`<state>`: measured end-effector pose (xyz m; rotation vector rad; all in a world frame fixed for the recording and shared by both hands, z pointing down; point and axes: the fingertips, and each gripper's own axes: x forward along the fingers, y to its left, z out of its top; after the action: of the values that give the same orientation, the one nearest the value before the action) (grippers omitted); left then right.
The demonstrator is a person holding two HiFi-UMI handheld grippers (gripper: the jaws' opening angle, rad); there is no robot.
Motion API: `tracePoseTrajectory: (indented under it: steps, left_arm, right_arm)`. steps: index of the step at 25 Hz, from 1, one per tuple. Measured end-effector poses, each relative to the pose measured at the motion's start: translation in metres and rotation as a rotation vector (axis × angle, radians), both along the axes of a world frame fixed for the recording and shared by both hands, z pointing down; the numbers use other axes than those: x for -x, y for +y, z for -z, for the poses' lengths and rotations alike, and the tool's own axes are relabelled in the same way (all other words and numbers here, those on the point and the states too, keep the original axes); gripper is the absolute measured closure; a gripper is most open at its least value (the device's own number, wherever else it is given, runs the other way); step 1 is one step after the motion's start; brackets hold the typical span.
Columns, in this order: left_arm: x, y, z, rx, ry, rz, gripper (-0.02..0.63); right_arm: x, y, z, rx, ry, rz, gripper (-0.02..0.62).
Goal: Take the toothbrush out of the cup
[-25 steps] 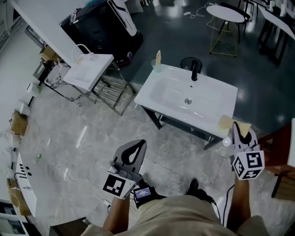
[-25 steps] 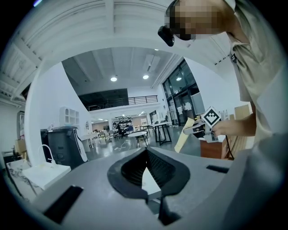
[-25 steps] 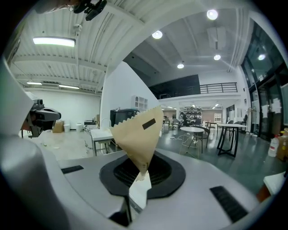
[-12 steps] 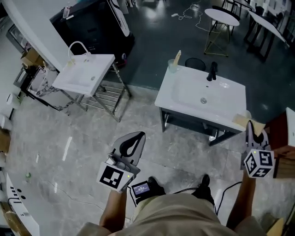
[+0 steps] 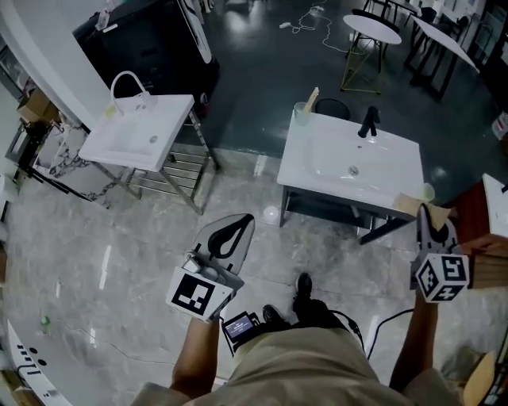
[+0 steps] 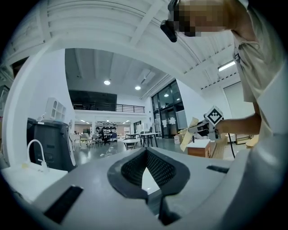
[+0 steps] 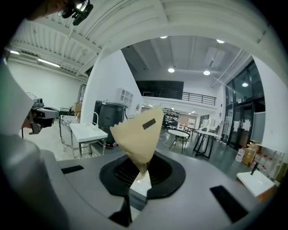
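1. Only the head view shows the task's things. A cup [image 5: 301, 113] stands on the far left corner of the white sink [image 5: 381, 189], near a black tap [image 5: 367, 123] on the far rim. The toothbrush [image 5: 312, 98] stands in the cup and leans right. Neither gripper view catches the cup.
2. The left gripper [image 5: 244, 221] has its jaws together with nothing between them. In the head view it hangs over the pale floor [image 5: 119, 262], well apart from the sink.
3. The right gripper [image 5: 429, 212] is clamped on a tan paper packet [image 5: 409, 206], near the sink's near right corner. The right gripper view shows the packet's pointed lower end pinched between the jaws, with a small black label higher up.
4. The left gripper view catches the right gripper across the room with its packet. The right gripper view has the left gripper at its left edge.
5. A second sink [image 5: 119, 143] on a metal stand lies well to the left, with floor running between the two. A small white round thing [image 5: 271, 214] lies beside the near left leg. A round table [image 5: 371, 24] stands beyond.
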<state>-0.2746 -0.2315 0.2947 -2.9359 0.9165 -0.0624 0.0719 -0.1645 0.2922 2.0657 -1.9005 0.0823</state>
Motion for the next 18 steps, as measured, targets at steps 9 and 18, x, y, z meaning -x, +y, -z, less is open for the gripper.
tracePoseTrajectory:
  steps: [9, 18]
  left_arm:
    - [-0.018, -0.033, 0.0, -0.043, -0.012, -0.047, 0.6]
    - [-0.045, -0.112, -0.018, -0.002, -0.06, -0.041, 0.6]
  right_arm:
    - [0.018, -0.024, -0.02, 0.006, -0.049, 0.04, 0.568]
    - [0.005, -0.088, -0.029, 0.035, -0.079, 0.062, 0.568]
